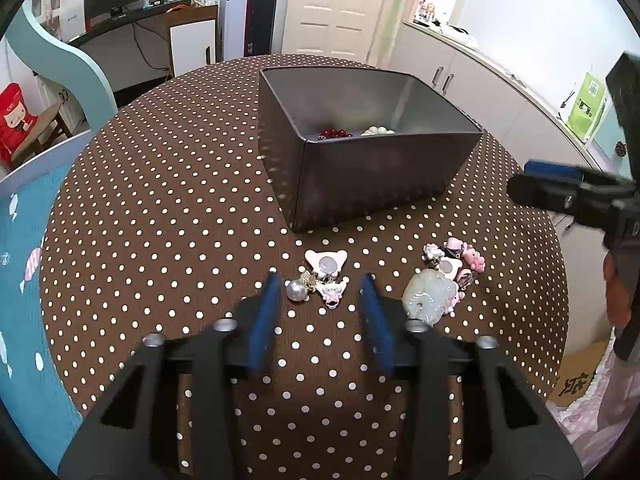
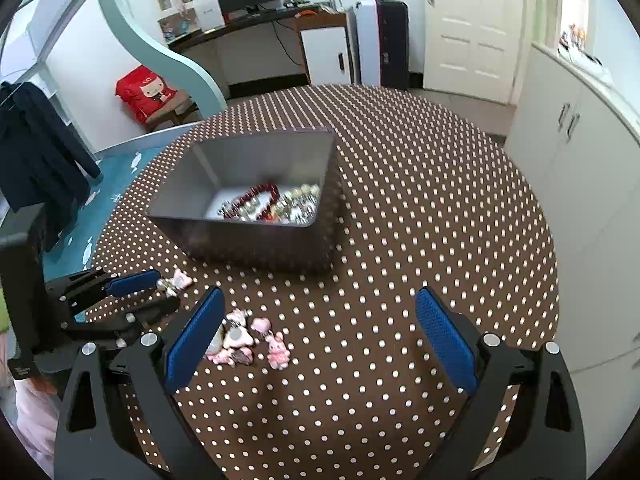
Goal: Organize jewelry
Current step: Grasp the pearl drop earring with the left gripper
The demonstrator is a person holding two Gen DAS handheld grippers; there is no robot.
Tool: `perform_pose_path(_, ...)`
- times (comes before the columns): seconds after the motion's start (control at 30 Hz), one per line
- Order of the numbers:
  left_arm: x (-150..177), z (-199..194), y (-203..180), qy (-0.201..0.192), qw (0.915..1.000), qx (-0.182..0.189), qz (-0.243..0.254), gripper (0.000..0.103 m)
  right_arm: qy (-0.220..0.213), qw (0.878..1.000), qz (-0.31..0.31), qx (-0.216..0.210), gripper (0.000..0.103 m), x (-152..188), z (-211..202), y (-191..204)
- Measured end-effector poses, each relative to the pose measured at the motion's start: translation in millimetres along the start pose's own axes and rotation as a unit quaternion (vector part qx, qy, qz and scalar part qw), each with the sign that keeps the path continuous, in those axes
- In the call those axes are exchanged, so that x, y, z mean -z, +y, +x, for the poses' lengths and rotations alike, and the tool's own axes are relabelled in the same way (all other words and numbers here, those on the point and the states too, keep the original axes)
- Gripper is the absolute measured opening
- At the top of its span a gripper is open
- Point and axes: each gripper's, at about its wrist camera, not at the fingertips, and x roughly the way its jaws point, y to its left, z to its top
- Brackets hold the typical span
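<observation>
Where the dotted tablecloth (image 1: 160,200) is nearest me, two little piles of jewelry lie. My left gripper (image 1: 320,292) has its jaws open on both sides of the pearl charm bunch (image 1: 320,280), not touching it. The pink charm pile (image 2: 248,340) sits to its right, just beside my right gripper (image 2: 320,312), which is wide open and holds nothing. Farther off, the gray box (image 1: 380,184) holds red and white beads.

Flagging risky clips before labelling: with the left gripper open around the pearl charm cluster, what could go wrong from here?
1. The left gripper brackets a linked pearl charm cluster; closing may pinch only one piece, leaving the rest dangling or dropped.
2. The grey box has tall walls; a low carry could snag the charms on its rim.
3. The right gripper sits near the pink charm pile and might scatter it.
</observation>
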Motion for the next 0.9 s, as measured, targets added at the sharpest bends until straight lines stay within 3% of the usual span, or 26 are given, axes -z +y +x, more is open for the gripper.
perform_pose_path(0.07,-0.2,1.2,1.6,-0.001,1.0,-0.002,-0.003,0.025,0.007,1.0,0.009,-0.004,0.092,3.0,3.7,-2.2)
perform_pose_path(0.23,3.0,-2.6,0.3,-0.005,1.0,-0.007,-0.002,0.023,0.016,1.0,0.009,-0.013,0.092,6.7,8.4,2.2)
perform_pose_path(0.3,5.0,-8.2,0.6,-0.013,0.9999,-0.007,-0.003,0.018,0.015,1.0,0.007,-0.014,0.092,8.8,8.3,3.2)
perform_pose_path(0.37,5.6,-12.2,1.0,-0.015,0.9998,-0.005,-0.007,0.006,0.016,1.0,0.009,-0.019,0.092,9.4,8.4,3.8)
perform_pose_path(0.73,16.6,-19.6,3.0,-0.012,0.9996,-0.024,-0.007,0.007,0.029,0.999,0.001,-0.028,0.092,12.5,13.7,10.1)
perform_pose_path(0.9,18.2,-14.0,0.9,0.0,0.999,-0.044,0.006,0.02,0.03,0.999,-0.001,-0.028,0.092,13.9,13.0,14.1)
